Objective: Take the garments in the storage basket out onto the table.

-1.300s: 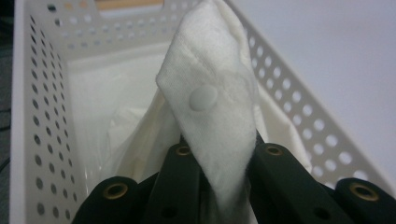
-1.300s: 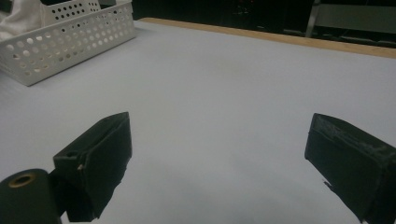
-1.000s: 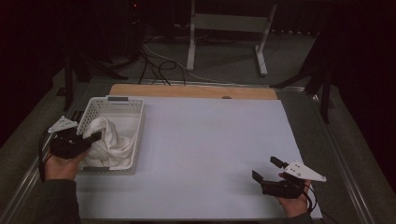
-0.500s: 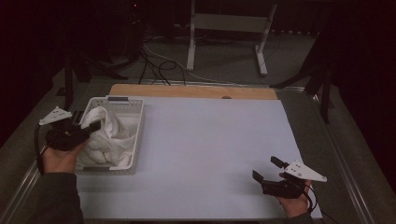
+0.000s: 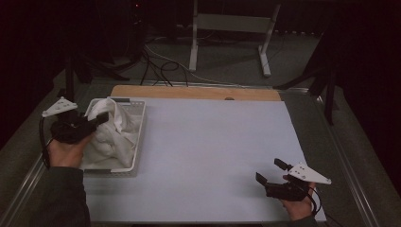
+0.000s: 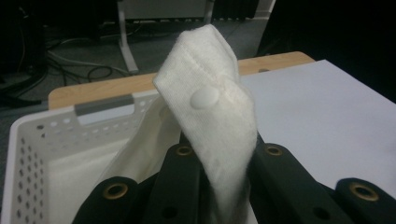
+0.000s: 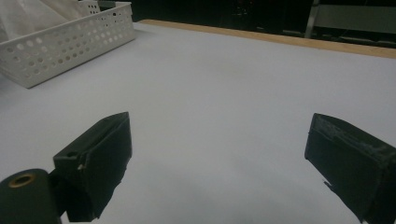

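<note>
While clamped between the jaws of the left gripper (image 5: 97,120), one white cloth (image 6: 212,116) with a single snap button (image 6: 204,98), folded strip standing up centre frame in the left gripper view. Jaws pressed together on the fabric, rest of it trailing down into one white basket (image 5: 137,142) at left of the high view. Lower right of the high view: right gripper (image 5: 270,174), jaws wide apart, holding nothing, low over the white sheet (image 5: 213,151). Two grippers, one cloth, one basket, one sheet counted.
</note>
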A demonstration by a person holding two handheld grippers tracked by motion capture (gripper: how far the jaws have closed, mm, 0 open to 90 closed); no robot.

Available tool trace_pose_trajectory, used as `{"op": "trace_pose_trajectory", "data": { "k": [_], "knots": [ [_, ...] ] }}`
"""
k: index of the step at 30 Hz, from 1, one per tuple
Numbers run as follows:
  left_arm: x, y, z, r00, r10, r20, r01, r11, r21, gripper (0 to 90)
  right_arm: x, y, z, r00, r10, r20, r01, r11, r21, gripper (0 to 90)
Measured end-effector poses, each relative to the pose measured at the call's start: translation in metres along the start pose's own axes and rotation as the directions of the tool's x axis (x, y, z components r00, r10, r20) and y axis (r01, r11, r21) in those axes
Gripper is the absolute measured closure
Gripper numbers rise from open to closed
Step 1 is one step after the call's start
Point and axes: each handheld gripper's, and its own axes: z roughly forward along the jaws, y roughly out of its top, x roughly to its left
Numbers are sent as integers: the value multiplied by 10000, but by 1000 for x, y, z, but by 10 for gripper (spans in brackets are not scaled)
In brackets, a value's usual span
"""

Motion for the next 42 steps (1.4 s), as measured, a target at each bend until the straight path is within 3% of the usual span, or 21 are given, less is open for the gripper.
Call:
{"op": "trace_pose_trajectory", "data": {
  "k": [25,42],
  "knots": [
    [-32,42,18,9969,438,655,-388,9964,-747,845,0,0,0,10000,40,-34,-40,10000,-30,75],
    [-58,69,39,9901,861,1112,-746,9918,-1034,845,0,0,0,9999,91,-50,-92,9999,-50,75]
  ]
}}
